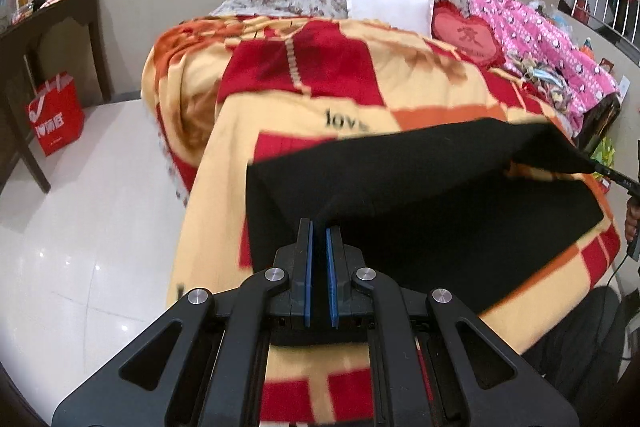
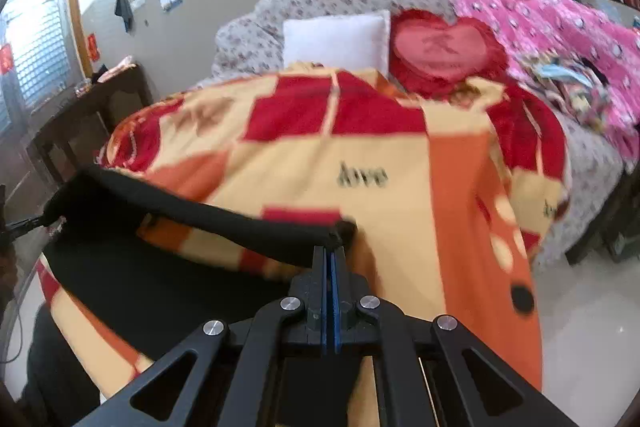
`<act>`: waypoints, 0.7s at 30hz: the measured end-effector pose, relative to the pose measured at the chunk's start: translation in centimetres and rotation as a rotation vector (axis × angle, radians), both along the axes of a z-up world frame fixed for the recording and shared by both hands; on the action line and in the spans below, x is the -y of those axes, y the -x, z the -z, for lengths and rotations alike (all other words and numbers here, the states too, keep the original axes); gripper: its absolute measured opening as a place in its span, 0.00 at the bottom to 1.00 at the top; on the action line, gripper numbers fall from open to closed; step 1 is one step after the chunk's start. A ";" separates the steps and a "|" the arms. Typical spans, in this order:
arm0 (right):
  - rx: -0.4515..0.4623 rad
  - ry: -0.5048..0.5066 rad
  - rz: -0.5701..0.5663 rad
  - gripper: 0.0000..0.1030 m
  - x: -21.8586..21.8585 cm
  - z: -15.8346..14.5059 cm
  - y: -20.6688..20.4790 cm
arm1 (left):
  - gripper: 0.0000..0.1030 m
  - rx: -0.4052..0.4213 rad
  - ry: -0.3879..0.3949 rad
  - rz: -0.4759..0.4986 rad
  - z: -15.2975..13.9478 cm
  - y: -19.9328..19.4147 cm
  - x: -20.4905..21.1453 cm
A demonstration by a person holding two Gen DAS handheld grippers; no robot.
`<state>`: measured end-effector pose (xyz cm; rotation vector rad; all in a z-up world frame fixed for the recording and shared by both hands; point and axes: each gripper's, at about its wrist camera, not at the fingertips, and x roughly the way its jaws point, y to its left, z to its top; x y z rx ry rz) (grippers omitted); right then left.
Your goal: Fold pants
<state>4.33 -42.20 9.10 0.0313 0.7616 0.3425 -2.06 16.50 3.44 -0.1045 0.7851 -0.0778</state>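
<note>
While the black pants are lifted off the blanket at the bed's near edge, a corner is pinched in each set of jaws: left gripper and right gripper are both clamped on fabric. For a clean fold, both corners are best carried level and together, with the edge kept taut, then laid square onto the lower layer. "love" is printed on the blanket; the writing on the red bag is unreadable.

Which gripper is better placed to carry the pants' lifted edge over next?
Neither alone. The left gripper and right gripper each pinch one end of the pants, whose raised edge spans between them, so likely both should move together.
</note>
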 end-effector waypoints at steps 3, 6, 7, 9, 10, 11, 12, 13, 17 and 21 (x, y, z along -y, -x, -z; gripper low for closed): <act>-0.015 0.007 0.030 0.01 0.7 1.7 1.3 | 0.08 -0.024 0.046 -0.019 1.2 1.1 -0.7; -0.026 0.049 0.087 0.01 0.9 2.7 2.4 | 0.15 -0.059 0.119 -0.065 2.3 2.2 -2.0; -0.021 0.072 0.107 0.01 0.9 2.9 2.8 | 0.15 -0.064 0.135 -0.081 2.4 2.5 -2.4; -0.008 0.092 0.151 0.02 1.2 3.0 3.6 | 0.15 -0.073 0.193 -0.112 2.4 3.3 -3.2; 0.006 0.111 0.180 0.02 1.3 2.9 4.1 | 0.15 -0.075 0.239 -0.124 2.2 3.8 -3.6; 0.020 0.125 0.206 0.02 1.3 2.7 4.6 | 0.15 -0.075 0.267 -0.129 2.0 4.2 -3.7; 0.038 0.121 0.234 0.02 1.3 2.4 5.2 | 0.15 -0.074 0.288 -0.130 1.8 4.5 -3.6; 0.056 0.096 0.246 0.02 1.4 2.1 5.7 | 0.19 -0.070 0.304 -0.121 1.5 4.9 -3.2; 0.107 0.017 0.250 0.04 0.8 1.0 7.4 | 0.24 -0.068 0.314 -0.011 1.0 4.9 0.0; 0.134 0.033 0.207 0.04 -1.5 0.5 8.0 | 0.33 -0.090 0.291 -0.008 2.0 3.0 1.7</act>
